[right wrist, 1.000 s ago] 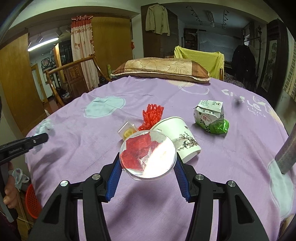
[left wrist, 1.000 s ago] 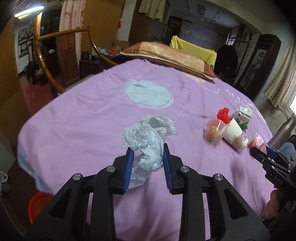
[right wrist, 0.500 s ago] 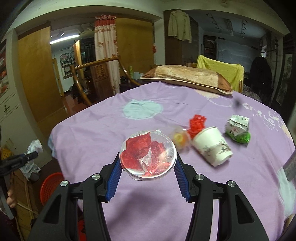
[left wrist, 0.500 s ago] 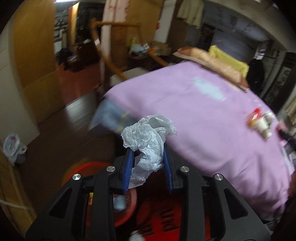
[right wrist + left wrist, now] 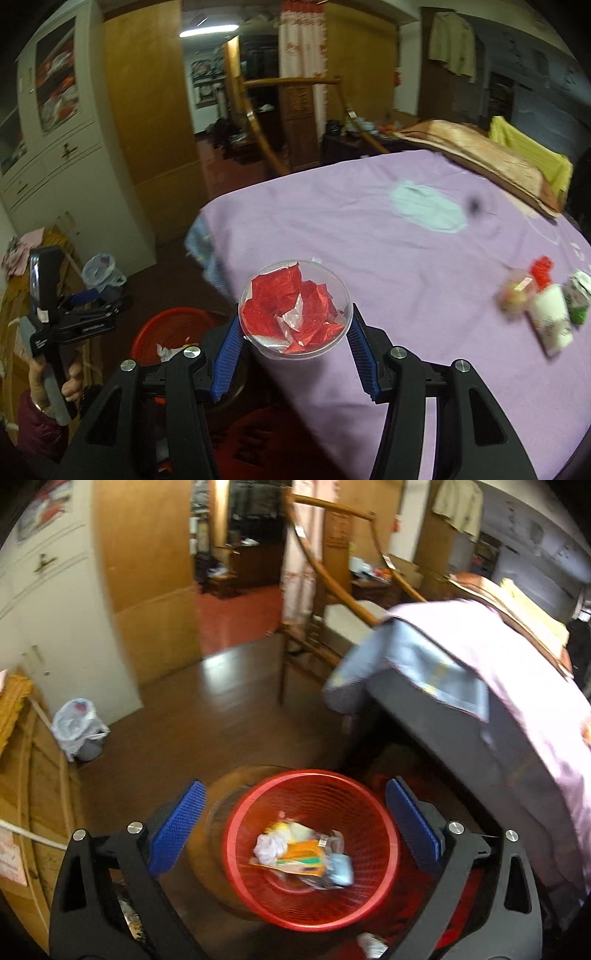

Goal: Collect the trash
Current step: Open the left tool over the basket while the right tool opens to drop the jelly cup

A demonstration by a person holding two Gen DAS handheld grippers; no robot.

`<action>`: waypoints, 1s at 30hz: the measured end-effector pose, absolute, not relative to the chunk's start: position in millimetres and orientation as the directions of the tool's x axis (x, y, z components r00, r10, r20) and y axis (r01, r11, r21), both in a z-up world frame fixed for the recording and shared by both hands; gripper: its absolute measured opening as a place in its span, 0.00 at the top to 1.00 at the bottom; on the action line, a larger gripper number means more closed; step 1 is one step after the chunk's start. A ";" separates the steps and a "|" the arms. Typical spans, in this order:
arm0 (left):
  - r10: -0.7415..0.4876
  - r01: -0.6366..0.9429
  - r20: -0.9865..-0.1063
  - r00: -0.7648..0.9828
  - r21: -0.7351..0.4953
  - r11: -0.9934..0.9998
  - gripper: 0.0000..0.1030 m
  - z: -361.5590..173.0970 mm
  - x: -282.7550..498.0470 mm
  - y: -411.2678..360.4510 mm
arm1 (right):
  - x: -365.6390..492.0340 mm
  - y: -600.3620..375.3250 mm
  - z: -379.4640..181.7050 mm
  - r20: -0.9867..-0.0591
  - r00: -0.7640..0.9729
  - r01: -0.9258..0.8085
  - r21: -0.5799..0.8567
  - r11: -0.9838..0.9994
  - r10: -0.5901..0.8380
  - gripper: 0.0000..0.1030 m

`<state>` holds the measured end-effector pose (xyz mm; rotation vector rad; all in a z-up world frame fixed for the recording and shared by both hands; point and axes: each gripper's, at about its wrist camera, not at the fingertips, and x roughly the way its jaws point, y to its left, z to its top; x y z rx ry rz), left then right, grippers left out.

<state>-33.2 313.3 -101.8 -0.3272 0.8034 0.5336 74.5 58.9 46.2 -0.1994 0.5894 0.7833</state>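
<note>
1. Left gripper (image 5: 293, 825) hangs over the red basket (image 5: 369, 897) on the dark floor, and its jaws have just been opening: they stand wide now, nothing between the blue pads.
2. Only the left wrist view looks down into that basket: a white crumpled tissue (image 5: 269, 847) lies in there among orange and pale wrappers.
3. Right gripper (image 5: 293, 345) is clamped on a clear plastic cup (image 5: 293, 314) stuffed with red foil, held at the edge of the purple bedspread (image 5: 369, 229).
4. Only the right wrist view shows what waits on the bed: a white paper cup (image 5: 552, 321) lying on its side, a green-and-white carton (image 5: 576, 297) beside it, blurred.
5. That view also catches the left gripper from outside, over the basket's rim.
</note>
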 end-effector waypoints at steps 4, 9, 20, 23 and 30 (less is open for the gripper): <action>0.365 -0.616 -0.755 0.544 -0.064 0.785 0.07 -109.5 -47.1 337.4 | 60.6 110.5 34.3 -0.620 0.470 -0.777 0.047 0.628 0.628 0.48; 0.374 -0.648 -0.759 0.533 -0.082 0.757 0.07 -116.3 -58.7 360.0 | 43.9 168.6 17.9 -0.679 0.369 -0.842 0.046 0.538 0.635 0.47; 0.390 -0.668 -0.759 0.521 -0.079 0.740 0.07 -122.4 -70.2 371.5 | 31.7 219.9 14.4 -0.705 0.284 -0.893 0.052 0.447 0.650 0.37; 0.379 -0.665 -0.760 0.528 -0.091 0.742 0.07 -121.0 -70.2 370.0 | 37.1 212.0 15.3 -0.699 0.301 -0.880 0.059 0.472 0.649 0.36; 0.377 -0.633 -0.745 0.550 -0.078 0.770 0.07 -105.6 -62.0 350.9 | 44.4 179.4 24.7 -0.663 0.344 -0.856 0.069 0.512 0.665 0.36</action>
